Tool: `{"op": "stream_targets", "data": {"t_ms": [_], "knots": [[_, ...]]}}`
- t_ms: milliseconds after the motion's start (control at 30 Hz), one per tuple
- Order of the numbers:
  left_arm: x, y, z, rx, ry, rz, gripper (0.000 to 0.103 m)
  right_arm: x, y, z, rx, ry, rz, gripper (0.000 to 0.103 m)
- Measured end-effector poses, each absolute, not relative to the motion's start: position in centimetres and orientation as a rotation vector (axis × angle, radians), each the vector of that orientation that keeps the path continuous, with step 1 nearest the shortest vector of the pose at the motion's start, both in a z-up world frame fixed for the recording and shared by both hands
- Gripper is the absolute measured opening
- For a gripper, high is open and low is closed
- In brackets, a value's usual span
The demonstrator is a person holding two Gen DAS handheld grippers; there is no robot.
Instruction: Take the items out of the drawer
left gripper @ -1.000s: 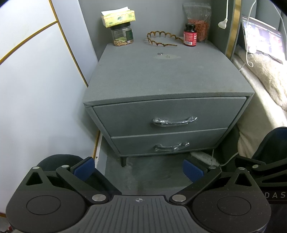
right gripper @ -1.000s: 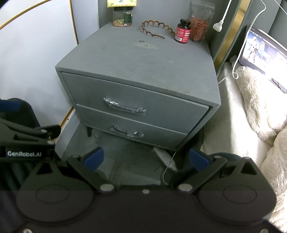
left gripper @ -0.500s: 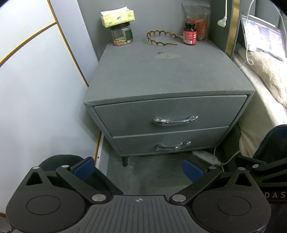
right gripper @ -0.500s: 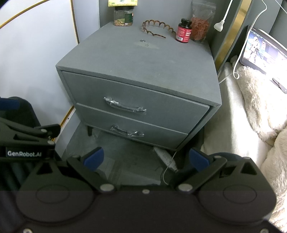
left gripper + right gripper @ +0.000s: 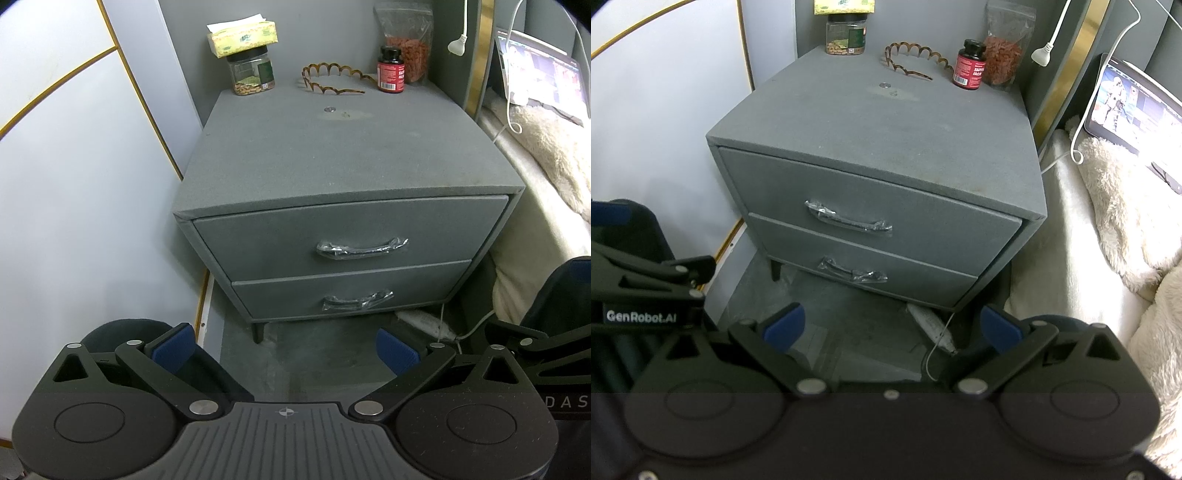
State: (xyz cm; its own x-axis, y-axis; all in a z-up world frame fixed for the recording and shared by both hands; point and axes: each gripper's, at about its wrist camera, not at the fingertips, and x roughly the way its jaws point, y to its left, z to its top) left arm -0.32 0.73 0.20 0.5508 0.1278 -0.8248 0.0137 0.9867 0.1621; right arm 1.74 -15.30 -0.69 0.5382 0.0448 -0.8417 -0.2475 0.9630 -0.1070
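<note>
Left tongs [image 5: 283, 349] & right tongs [image 5: 892, 326] both gape wide, empty, near the nightstand [image 5: 343, 162]. Drawers shut (items unseen inside). Approach step; next: grip top drawer handle [image 5: 362, 248], pull.

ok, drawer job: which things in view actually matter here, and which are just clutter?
Job:
- top drawer, shut, with wrapped handle
- bottom drawer, shut, with handle
- left tongs, open
- right tongs, open

Lying about:
- tissue box on nut jar
- headband
- red pill bottle
- snack pouch
- tablet on the bed
</note>
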Motion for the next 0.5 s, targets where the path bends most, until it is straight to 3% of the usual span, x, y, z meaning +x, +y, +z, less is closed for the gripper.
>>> {"op": "stream_targets", "data": {"t_ms": [500], "knots": [[-0.29, 0.71, 0.16, 0.157, 0.988, 0.069, 0.103, 1.68, -15.20, -0.70, -0.223, 0.987, 0.176, 0.103]]}}
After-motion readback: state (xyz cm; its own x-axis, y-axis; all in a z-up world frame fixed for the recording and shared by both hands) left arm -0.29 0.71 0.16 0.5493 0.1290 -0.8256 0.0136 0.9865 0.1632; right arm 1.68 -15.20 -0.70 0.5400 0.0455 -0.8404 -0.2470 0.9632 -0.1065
